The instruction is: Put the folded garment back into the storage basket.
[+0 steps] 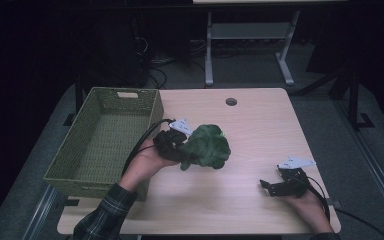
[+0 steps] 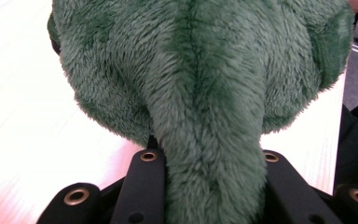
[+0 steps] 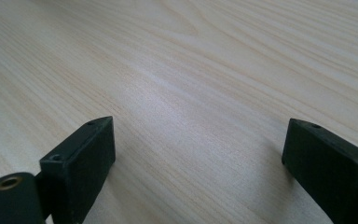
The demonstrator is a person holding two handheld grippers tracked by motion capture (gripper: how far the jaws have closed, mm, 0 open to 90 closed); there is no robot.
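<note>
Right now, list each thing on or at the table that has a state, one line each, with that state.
green plush toy: held above the table, its stem clamped between two jaws.
left gripper: shut on the plush toy's stem.
right gripper: open, nothing between its jaws, low over the table.
woven basket: upright, nothing inside it.
table: bare wood.

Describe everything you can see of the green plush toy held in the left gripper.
The green plush toy is dark green, soft fleecy fabric, shaped like a leafy vegetable: a rounded, lobed head tapering to a thick stalk with a seam down it. The left gripper is shut on that stalk, one black jaw on each side. The toy is above the wooden table, just right of the woven basket.
</note>
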